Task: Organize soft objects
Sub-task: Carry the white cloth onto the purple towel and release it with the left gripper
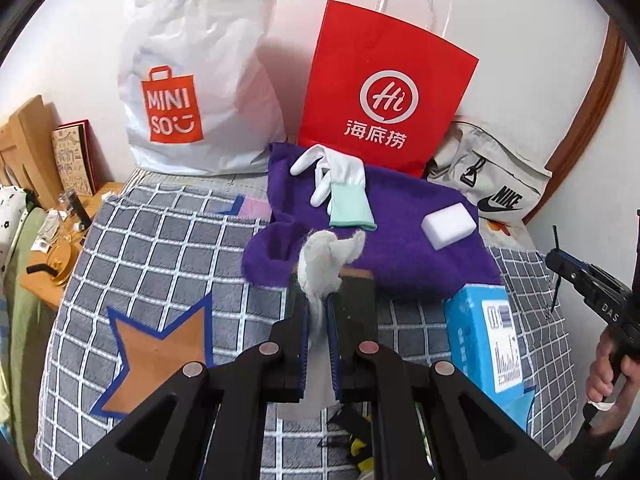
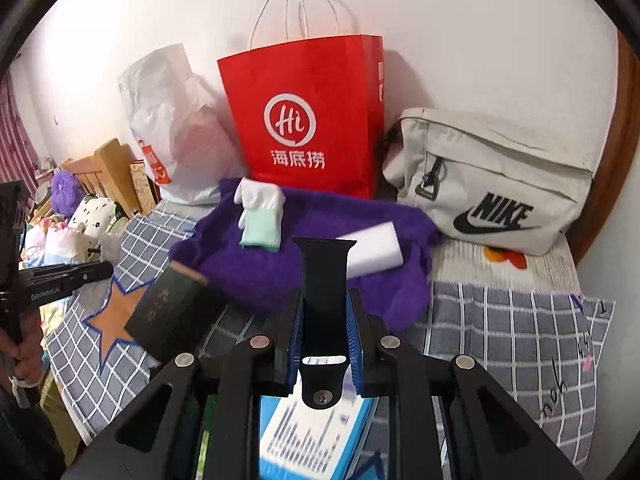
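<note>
A purple towel (image 1: 400,248) lies on the checked bed cover, also seen in the right wrist view (image 2: 256,256). On it lie a white and mint glove (image 1: 340,188) (image 2: 260,216) and a white sponge block (image 1: 448,224) (image 2: 376,252). My left gripper (image 1: 318,300) is shut on a grey fluffy tuft (image 1: 328,260), held over the towel's near edge. My right gripper (image 2: 324,312) is shut on a black watch strap (image 2: 324,280), held above a blue box (image 2: 312,432).
A red paper bag (image 1: 384,92), a white Miniso bag (image 1: 192,80) and a beige Nike bag (image 1: 488,176) stand against the wall. A blue box (image 1: 488,340) lies at the right on the checked cover (image 1: 160,248). A dark green booklet (image 2: 176,312) lies left of the right gripper.
</note>
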